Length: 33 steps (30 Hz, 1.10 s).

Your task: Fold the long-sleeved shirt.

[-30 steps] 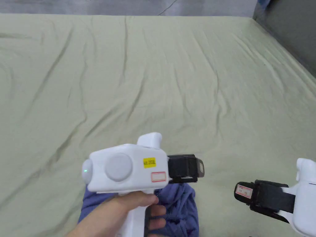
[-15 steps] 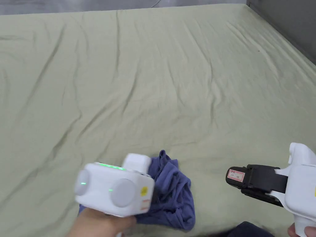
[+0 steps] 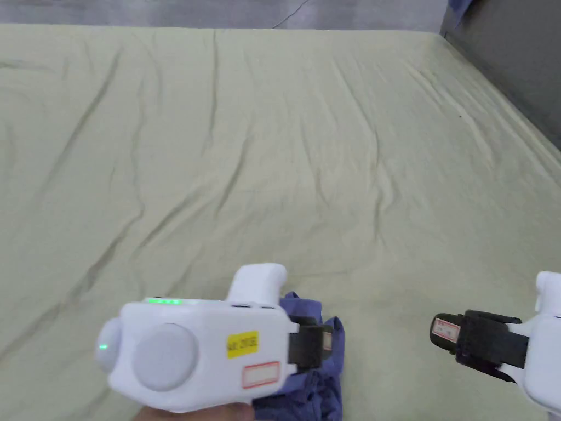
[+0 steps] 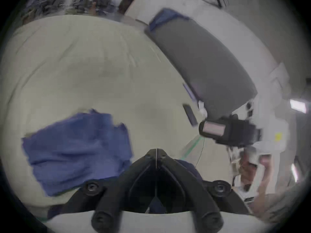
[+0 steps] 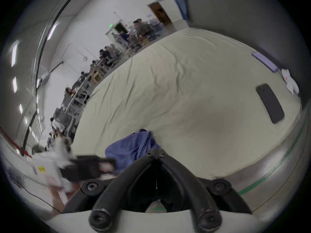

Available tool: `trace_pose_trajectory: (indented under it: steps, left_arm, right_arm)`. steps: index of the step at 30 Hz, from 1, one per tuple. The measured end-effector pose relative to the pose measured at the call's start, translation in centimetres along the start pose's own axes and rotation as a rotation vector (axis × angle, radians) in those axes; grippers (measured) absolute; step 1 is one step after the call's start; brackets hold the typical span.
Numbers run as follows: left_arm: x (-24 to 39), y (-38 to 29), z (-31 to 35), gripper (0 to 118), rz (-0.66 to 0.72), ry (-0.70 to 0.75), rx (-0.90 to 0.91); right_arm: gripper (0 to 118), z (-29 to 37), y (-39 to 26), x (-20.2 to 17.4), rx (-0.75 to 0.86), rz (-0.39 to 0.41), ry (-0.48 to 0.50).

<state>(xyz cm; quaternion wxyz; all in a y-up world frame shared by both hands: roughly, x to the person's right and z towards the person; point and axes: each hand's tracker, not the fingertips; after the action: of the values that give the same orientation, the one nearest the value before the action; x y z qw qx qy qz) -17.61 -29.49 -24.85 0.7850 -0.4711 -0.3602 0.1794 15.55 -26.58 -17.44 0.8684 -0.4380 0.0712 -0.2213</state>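
A wide bed covered by a pale green, creased sheet [image 3: 307, 164] stretches ahead of me, with a grey padded headboard [image 3: 515, 60] along its right side and a grey floor beyond the far edge. In my right gripper view a busy room with people at desks lies past the bed, and a dark phone [image 5: 270, 103] rests on the sheet near the headboard.

The long-sleeved shirt [image 3: 315, 378], blue-purple, lies bunched in a crumpled heap on the near part of the sheet, close to the bed's front edge. In my left gripper view it spreads to the left of my jaws as a rumpled blue patch [image 4: 79, 145], blurred by motion.

My left gripper [image 3: 327, 341] hangs just above the heap's right side, tips pointing right. Its jaws are closed tip to tip with nothing between them; the shirt lies apart from them.

My right gripper [image 3: 445, 330] is well off to the right of the shirt, over bare sheet, tips pointing left toward the other one. Its jaws also meet at the tips and grip nothing.
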Motion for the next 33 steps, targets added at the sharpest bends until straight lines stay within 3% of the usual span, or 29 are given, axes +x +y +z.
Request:
trace_pose_trajectory:
  steps: [4, 7, 9, 13, 14, 16, 21, 22, 24, 25, 27, 31, 33]
  left_arm:
    - [-6.7, 0.6, 7.8, 0, 0.114, 0.228, 0.113]
    - [-10.8, -0.1, 10.1, 0, 0.181, 0.372, 0.090]
    - [-12.4, -0.7, 10.2, 0, 0.238, 0.362, 0.065]
    - [-14.1, -2.0, 9.4, 0, 0.291, 0.336, 0.049]
    - [-14.4, -2.1, 9.1, 0, 0.300, 0.335, 0.036]
    - [-15.0, -2.4, 8.3, 0, 0.314, 0.350, 0.014]
    - [-15.9, -2.5, 6.8, 0, 0.315, 0.342, -0.013]
    - [-16.3, -2.5, 6.3, 24, 0.322, 0.345, -0.012]
    - [-17.1, -2.6, 5.1, 98, 0.328, 0.383, 0.011]
    - [-17.7, -2.5, 4.1, 118, 0.326, 0.393, 0.007]
    - [-18.4, -2.1, 3.1, 118, 0.309, 0.386, 0.047]
    - [-20.8, -1.7, -0.1, 118, 0.458, 0.199, -0.086]
    - [-20.7, -1.3, -0.7, 118, 0.396, 0.260, -0.075]
  right_arm:
    - [0, -4.8, 0.4, -4.1, -0.076, 0.113, 0.083]
    - [0, -9.2, 0.6, -6.2, -0.132, 0.087, 0.178]
    - [0, -12.3, 0.6, -7.1, -0.175, 0.089, 0.144]
    - [0, -20.5, -0.7, -6.8, -0.426, 0.187, -0.187]
    - [0, -22.2, -1.4, -6.2, -0.479, 0.211, -0.209]
    - [0, -22.9, -1.8, -5.8, -0.354, 0.248, -0.110]
    - [0, -22.6, -1.2, -6.4, -0.387, 0.260, -0.144]
    - [0, -22.7, -1.2, -6.2, -0.380, 0.243, -0.137]
    - [0, -22.6, -1.1, -5.8, -0.374, 0.216, -0.122]
    - [0, -22.6, -1.0, -5.5, -0.371, 0.192, -0.112]
    - [0, -22.6, -1.0, -5.0, -0.365, 0.151, -0.091]
    - [0, -23.0, -0.9, -3.8, -0.353, 0.058, -0.028]
    - [0, -23.5, -0.7, -3.1, -0.351, -0.007, 0.013]
